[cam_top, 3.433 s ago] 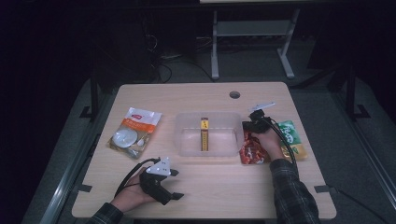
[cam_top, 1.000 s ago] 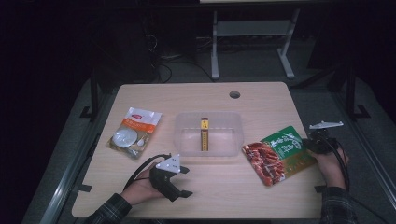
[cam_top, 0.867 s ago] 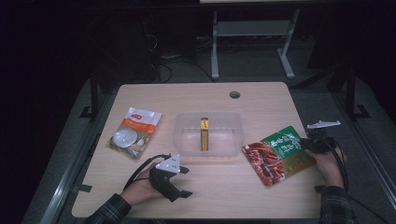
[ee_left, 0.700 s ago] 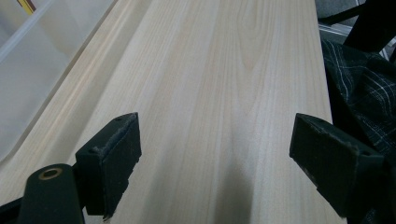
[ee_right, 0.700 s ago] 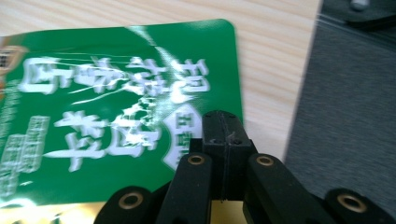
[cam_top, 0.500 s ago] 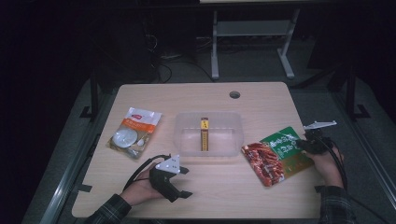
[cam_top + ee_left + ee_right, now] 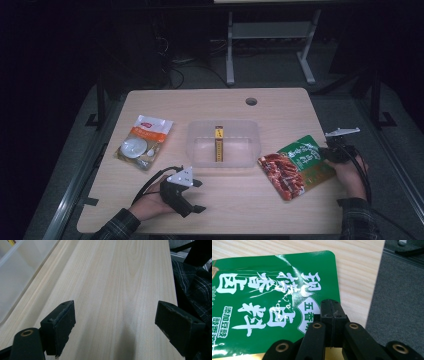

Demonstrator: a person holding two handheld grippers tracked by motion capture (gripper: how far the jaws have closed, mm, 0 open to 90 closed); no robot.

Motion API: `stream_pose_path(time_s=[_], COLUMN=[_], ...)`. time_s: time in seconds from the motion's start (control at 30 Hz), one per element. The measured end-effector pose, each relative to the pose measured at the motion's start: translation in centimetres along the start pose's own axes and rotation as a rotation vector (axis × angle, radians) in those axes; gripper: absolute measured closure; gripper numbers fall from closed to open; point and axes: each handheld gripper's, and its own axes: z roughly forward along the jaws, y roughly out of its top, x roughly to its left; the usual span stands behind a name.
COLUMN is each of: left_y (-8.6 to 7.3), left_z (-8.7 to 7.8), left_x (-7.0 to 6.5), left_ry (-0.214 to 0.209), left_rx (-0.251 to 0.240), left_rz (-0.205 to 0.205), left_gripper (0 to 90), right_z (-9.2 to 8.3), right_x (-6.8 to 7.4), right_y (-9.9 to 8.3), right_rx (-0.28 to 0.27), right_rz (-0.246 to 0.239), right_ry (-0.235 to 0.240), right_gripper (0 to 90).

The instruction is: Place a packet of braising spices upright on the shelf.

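Note:
A green and red food packet (image 7: 295,165) lies flat on the wooden table (image 7: 240,210), to the right of a clear plastic bin (image 7: 200,150). My right gripper (image 7: 328,154) is shut, its tips over the packet's right edge. In the right gripper view the pads of the right gripper (image 7: 331,308) meet in front of the packet's green end (image 7: 269,295), and nothing shows between them. A small yellow bar (image 7: 218,144) stands in the bin. My left gripper (image 7: 199,196) rests open at the front left; its pads (image 7: 62,325) stand wide apart over bare wood.
A white and orange packet (image 7: 144,141) lies left of the bin. A cable hole (image 7: 251,101) sits near the table's far edge. The bin's wall (image 7: 15,277) and a plaid sleeve (image 7: 192,290) show in the left gripper view. Grey floor (image 7: 402,290) borders the table's right edge.
The right gripper has crept slightly left, onto the packet's right edge, while the packet has stayed put. The left gripper has kept still.

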Motion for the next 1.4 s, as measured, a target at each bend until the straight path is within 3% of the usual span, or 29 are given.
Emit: stream_pose_path(time_s=[0.23, 0.37, 0.5, 0.83, 1.2, 1.4], left_y=[0.0, -0.1, -0.1, -0.2, -0.1, -0.1], left_z=[0.0, -0.1, -0.1, -0.4, -0.4, -0.3], left_x=[0.0, 0.0, -0.1, 0.1, 0.0, 0.0], left_ry=[-0.002, -0.001, 0.003, 0.026, 0.038, 0.040], left_rx=[0.008, 0.010, 0.008, -0.005, 0.002, 0.003], left_rz=[0.002, -0.002, -0.002, -0.009, -0.014, -0.013], left_gripper=[16.0, 16.0, 16.0, 16.0, 16.0, 16.0], right_z=[0.4, 0.6, 0.6, -0.9, -2.8, -3.0], right_x=[0.6, 1.0, 1.4, 2.8, 6.2, 7.6], right_y=[0.5, 0.7, 0.8, -0.7, -2.3, -2.5], right_rx=[-0.003, -0.022, -0.015, 0.002, 0.030, 0.033], right_rz=[-0.036, -0.050, -0.063, -0.106, -0.217, -0.255], right_ry=[0.033, 0.088, 0.096, 0.128, 0.151, 0.172], right_gripper=[90.0, 90.0, 90.0, 90.0, 90.0, 90.0])
